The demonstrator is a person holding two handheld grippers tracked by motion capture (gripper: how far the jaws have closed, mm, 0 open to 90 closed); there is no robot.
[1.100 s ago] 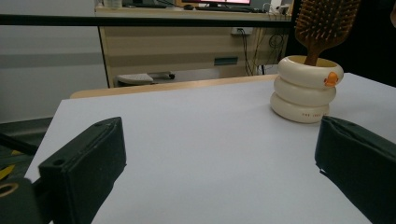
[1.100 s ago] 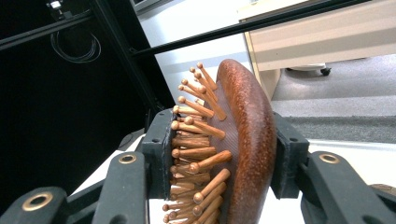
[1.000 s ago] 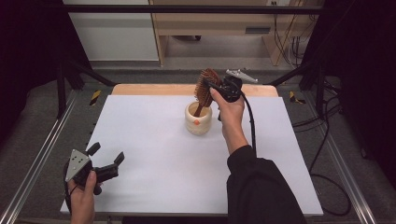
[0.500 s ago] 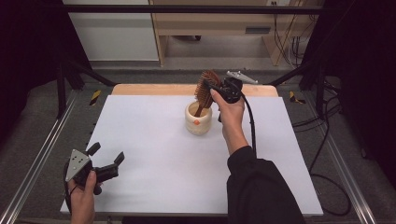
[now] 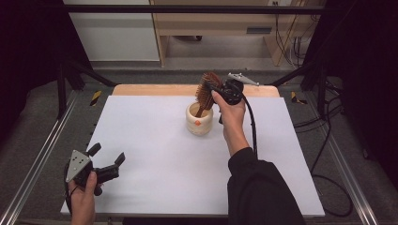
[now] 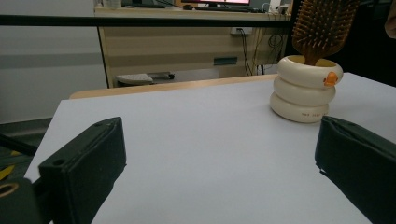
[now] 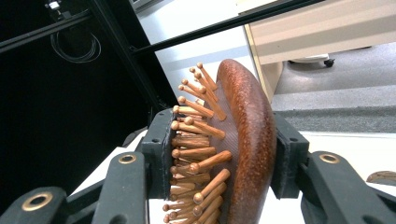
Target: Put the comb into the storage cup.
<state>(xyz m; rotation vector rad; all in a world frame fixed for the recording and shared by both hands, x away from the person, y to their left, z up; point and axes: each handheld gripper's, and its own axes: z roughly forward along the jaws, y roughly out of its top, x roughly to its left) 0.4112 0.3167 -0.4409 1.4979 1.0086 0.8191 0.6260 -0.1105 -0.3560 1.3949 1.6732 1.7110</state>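
You are holding the wooden hairbrush (image 5: 205, 92) by its head with your right gripper (image 5: 217, 90), the jaws pressing on both sides. Its handle is standing inside the cream cup (image 5: 199, 121) on the white table (image 5: 155, 154). Your left gripper (image 5: 107, 164) is staying wide apart, holding nothing, near the table's front left corner.

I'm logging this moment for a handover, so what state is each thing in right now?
Wooden hairbrush: upright, handle down inside the cup, head clamped by the right gripper.
Cream ringed cup: upright on the white table top, holding the brush handle.
Right gripper: jaws shut on the brush head, one on the bristles, one on the back.
Left gripper: jaws open, holding nothing, low at the table's near left corner.
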